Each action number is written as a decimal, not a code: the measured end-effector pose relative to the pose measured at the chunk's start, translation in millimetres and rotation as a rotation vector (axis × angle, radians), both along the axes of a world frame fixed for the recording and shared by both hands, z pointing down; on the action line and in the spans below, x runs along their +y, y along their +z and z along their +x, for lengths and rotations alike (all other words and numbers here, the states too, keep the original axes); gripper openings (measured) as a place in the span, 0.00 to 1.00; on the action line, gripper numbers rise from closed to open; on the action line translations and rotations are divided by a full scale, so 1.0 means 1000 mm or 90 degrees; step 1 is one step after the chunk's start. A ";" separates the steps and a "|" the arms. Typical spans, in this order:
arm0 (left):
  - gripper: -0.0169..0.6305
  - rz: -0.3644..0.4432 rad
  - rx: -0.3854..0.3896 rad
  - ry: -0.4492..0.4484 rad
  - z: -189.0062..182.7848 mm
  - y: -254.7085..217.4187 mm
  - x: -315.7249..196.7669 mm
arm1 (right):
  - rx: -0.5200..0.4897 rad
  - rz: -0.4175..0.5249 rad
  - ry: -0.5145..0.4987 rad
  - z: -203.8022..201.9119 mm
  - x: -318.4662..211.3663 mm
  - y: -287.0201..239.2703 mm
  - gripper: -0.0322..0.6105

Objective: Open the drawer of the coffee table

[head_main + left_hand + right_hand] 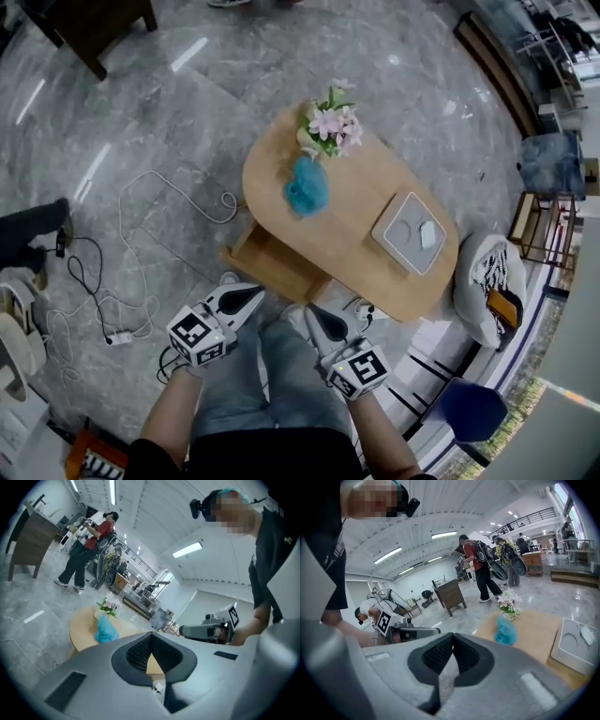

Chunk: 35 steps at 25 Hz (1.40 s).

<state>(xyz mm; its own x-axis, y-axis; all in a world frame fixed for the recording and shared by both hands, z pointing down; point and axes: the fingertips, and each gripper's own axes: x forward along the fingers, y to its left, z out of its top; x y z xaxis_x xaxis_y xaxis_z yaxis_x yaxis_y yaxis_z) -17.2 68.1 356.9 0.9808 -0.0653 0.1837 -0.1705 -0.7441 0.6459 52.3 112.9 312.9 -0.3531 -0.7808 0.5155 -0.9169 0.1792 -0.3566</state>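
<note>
The oval wooden coffee table (361, 211) stands ahead of me on the marble floor. Its drawer (270, 264) sticks out of the near left side, open. Both grippers hang above my knees, short of the table and touching nothing. My left gripper (247, 297) is shut and empty, its tip pointing toward the drawer. Close to its right, my right gripper (313, 315) is also shut and empty. In the left gripper view the shut pads (151, 634) frame the table (84, 629), and the right gripper (206, 631) shows beside them. In the right gripper view the pads (452, 637) meet.
On the table top sit a pot of flowers (330, 125), a blue fluffy thing (307, 186) and a grey tray (412, 232). Cables (122, 281) trail over the floor at left. A white cushion seat (487, 279) and a blue stool (469, 410) stand at right. People stand in the background.
</note>
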 end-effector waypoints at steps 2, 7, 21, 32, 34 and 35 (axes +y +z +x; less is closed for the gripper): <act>0.05 -0.025 0.027 -0.006 0.003 -0.029 -0.008 | 0.006 0.016 0.014 0.006 -0.002 -0.022 0.05; 0.05 0.046 0.018 0.024 0.015 -0.090 -0.016 | 0.019 0.052 0.048 0.024 -0.002 -0.076 0.05; 0.05 0.176 -0.035 0.117 0.058 -0.219 0.017 | 0.054 0.164 0.138 0.078 0.026 -0.210 0.05; 0.05 0.311 -0.049 0.097 0.095 -0.307 0.034 | 0.093 0.244 0.180 0.120 0.064 -0.288 0.05; 0.05 0.348 -0.044 0.100 0.100 -0.324 0.041 | 0.102 0.255 0.182 0.126 0.071 -0.301 0.05; 0.05 0.353 -0.040 0.097 0.103 -0.334 0.044 | 0.105 0.259 0.183 0.129 0.074 -0.307 0.05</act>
